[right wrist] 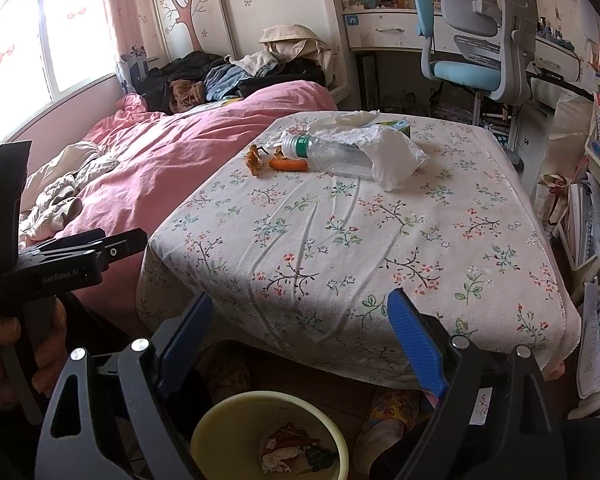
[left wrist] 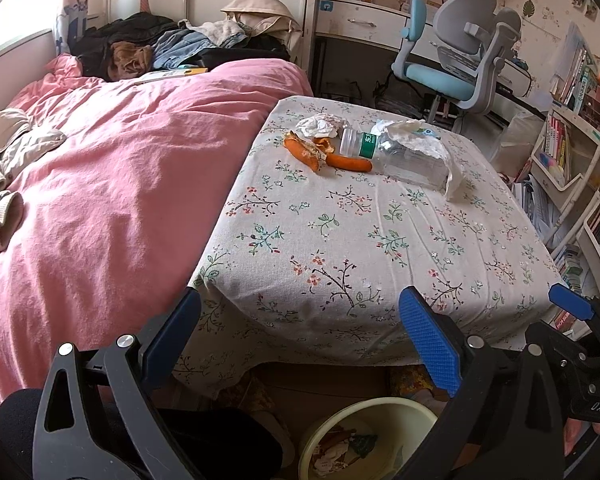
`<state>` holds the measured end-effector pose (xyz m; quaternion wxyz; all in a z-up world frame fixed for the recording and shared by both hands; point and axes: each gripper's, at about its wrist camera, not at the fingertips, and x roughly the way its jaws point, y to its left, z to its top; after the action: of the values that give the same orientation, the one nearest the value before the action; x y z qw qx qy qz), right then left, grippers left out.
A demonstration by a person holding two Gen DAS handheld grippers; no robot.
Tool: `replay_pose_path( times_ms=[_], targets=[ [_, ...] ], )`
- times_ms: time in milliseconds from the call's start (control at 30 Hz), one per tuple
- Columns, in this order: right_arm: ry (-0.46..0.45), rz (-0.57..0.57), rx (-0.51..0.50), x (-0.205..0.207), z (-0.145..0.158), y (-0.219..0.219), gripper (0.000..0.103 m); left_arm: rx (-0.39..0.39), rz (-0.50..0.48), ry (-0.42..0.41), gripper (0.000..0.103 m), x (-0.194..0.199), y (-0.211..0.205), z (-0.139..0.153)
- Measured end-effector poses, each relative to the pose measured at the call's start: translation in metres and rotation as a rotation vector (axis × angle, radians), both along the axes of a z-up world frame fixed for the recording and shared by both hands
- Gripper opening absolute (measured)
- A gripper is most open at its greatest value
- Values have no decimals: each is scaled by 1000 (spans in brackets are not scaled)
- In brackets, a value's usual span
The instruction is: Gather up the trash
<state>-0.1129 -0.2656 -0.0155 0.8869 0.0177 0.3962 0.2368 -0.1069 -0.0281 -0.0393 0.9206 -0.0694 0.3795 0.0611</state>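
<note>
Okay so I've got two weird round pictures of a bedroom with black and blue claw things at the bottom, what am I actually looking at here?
Those claws are hand-held grippers, one in each of a person's hands, each with a wide-angle camera looking along its two fingers. One picture is from the left gripper, the other from the right gripper. Both are open and hold nothing.

Ahead is a table under a flowered cloth, beside a bed with a pink cover. On the table lie an empty plastic bottle, crumpled tissues, orange peel and a carrot. On the floor below stands a pale bin with some rubbish already inside.
</note>
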Motion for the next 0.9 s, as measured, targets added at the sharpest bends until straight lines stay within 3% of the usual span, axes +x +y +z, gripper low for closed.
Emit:
replay_pose_path(
  times_ms=[900],
  targets=[
    [2, 8, -4, 0, -2, 4, 85, -1, 1, 2, 96, 1, 1, -1]
  ],
)
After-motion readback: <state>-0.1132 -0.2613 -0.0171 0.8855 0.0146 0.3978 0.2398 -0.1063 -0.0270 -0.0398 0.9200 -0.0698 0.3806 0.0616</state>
